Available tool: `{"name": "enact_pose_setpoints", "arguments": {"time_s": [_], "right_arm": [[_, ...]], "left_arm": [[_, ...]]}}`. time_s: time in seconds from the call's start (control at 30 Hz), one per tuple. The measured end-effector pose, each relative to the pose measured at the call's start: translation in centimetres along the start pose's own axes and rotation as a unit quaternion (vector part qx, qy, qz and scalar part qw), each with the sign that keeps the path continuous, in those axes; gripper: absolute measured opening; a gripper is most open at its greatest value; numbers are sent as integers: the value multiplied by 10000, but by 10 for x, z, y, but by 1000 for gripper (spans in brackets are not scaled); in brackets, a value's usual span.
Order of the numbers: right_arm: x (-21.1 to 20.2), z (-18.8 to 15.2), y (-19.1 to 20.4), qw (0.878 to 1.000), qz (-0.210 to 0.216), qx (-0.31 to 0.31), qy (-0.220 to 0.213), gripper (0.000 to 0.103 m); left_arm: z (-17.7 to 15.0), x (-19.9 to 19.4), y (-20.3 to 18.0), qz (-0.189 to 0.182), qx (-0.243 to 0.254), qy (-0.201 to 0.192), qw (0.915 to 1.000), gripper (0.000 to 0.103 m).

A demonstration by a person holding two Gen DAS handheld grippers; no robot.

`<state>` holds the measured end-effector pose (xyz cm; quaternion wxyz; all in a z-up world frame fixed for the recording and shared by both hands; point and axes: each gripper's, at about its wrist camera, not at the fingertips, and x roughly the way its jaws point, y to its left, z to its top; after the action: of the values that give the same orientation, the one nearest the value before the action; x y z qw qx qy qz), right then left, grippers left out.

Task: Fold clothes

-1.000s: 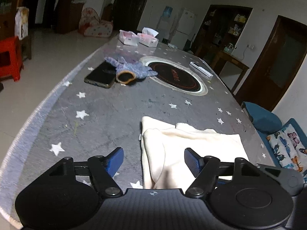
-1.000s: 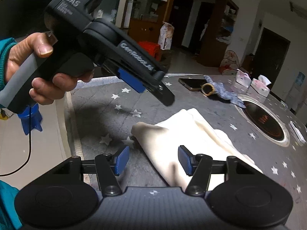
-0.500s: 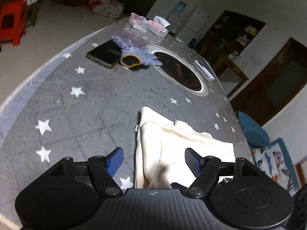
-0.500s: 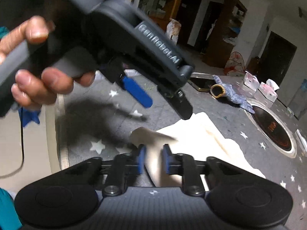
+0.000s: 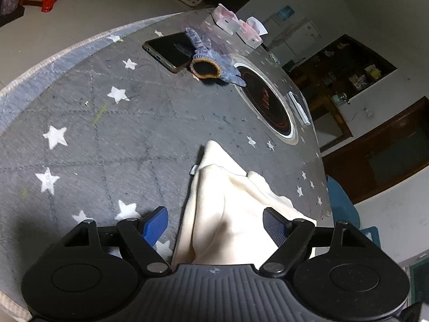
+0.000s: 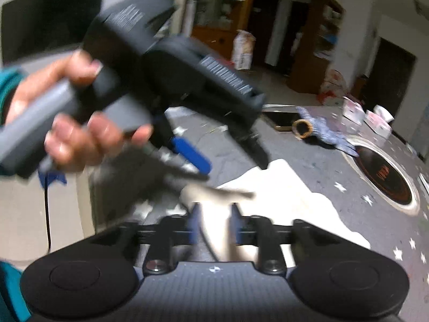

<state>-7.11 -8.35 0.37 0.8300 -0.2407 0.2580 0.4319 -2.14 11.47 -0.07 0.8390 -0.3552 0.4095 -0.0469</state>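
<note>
A cream cloth [image 5: 236, 206], loosely folded, lies on the grey star-patterned table cover [image 5: 134, 134]. My left gripper [image 5: 214, 226] hangs over its near end. The jaws are wide and still opening, with the cloth below and between the blue pads and neither pad touching it. In the right wrist view a hand holds that left gripper [image 6: 234, 163] above the cloth's [image 6: 289, 196] corner. My right gripper [image 6: 214, 222] has a raised fold of the cloth between its narrow-set pads. Its jaws are opening and the picture is blurred.
A dark phone [image 5: 169, 51] and a blue knitted glove [image 5: 211, 61] lie further back. Beyond them are a round black cooktop [image 5: 268, 102] set in the table and pink tissue boxes [image 5: 228, 21]. The table's curved edge [image 5: 26, 80] runs along the left. A blue seat [image 5: 340, 204] stands to the right.
The left gripper rolled, sank a little toward the cloth and spread wider. The right gripper closed on the cloth's corner, then its pads parted again partway.
</note>
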Motion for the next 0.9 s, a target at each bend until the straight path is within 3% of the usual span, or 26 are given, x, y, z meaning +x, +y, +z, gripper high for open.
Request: {"name": "enact_pose_setpoints", "arguments": {"time_s": [0.23, 0.27, 0.33, 0.53, 0.7, 0.77, 0.9], "right_arm": [[25, 0, 13, 9993, -184, -296, 107, 31], [28, 1, 12, 9994, -197, -252, 153, 21], [27, 1, 9, 9996, -207, -149, 78, 13], [-1, 8, -20, 9976, -71, 609, -308, 10], [-21, 11, -27, 9958, -39, 759, -512, 9], [-24, 10, -26, 9957, 20, 754, -539, 9], [-23, 4, -22, 9955, 93, 785, -530, 9]], "left_arm": [[2, 1, 7, -15, -95, 21, 10000, 80], [2, 1, 7, -43, -103, 29, 9999, 80], [2, 2, 9, -122, -168, 33, 9998, 81], [1, 10, 11, -418, -543, 152, 9975, 82], [0, 25, 6, -768, -752, 318, 9937, 81], [0, 31, 6, -832, -822, 362, 9925, 74], [0, 40, 7, -904, -863, 418, 9913, 45]]}}
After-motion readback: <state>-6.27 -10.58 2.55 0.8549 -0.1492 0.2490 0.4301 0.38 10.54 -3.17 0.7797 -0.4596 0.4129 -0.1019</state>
